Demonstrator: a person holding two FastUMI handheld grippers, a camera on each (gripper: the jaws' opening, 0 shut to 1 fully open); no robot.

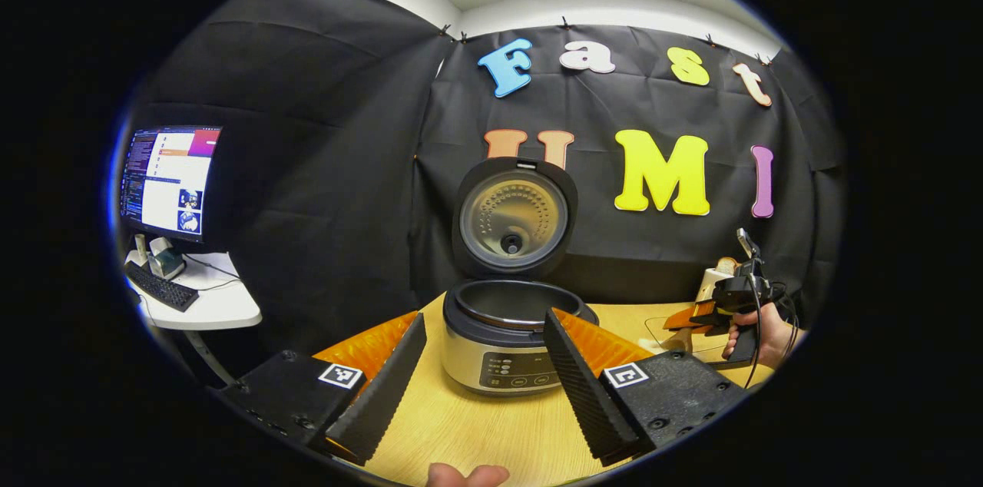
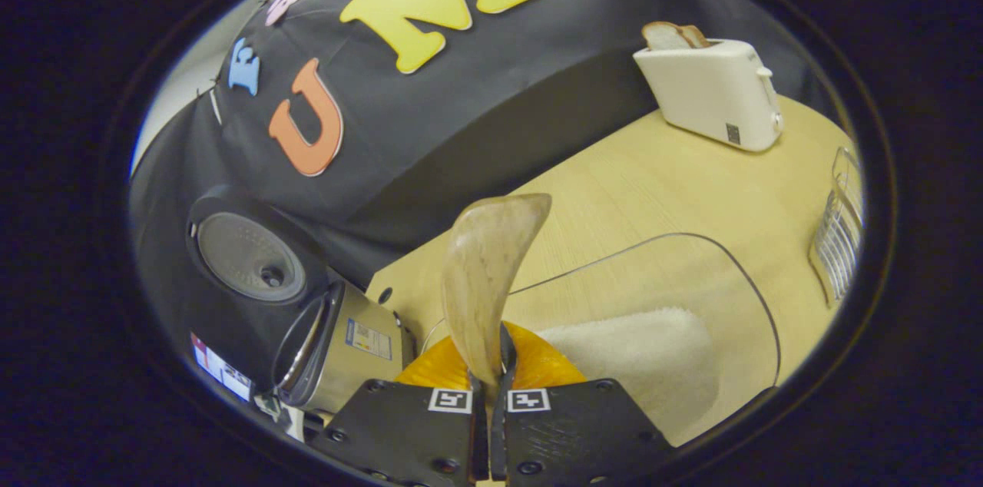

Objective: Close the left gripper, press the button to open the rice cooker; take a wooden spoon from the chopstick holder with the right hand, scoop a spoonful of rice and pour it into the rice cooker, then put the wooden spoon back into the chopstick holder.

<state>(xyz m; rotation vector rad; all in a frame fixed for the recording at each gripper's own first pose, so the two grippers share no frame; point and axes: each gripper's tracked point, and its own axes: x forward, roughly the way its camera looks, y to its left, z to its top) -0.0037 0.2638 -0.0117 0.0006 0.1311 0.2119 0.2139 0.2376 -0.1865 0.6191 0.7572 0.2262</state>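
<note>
Scooping step in hand: rice cooker stands lid-up ahead of the left gripper, jaws apart; right gripper jaws clamp the wooden spoon, bowl above rice in the clear container; next move calls for dipping.

place: recording booth, lab-like | walls: black cloth | far left: monitor, keyboard on side desk | wooden table: rice cooker, toaster
</note>
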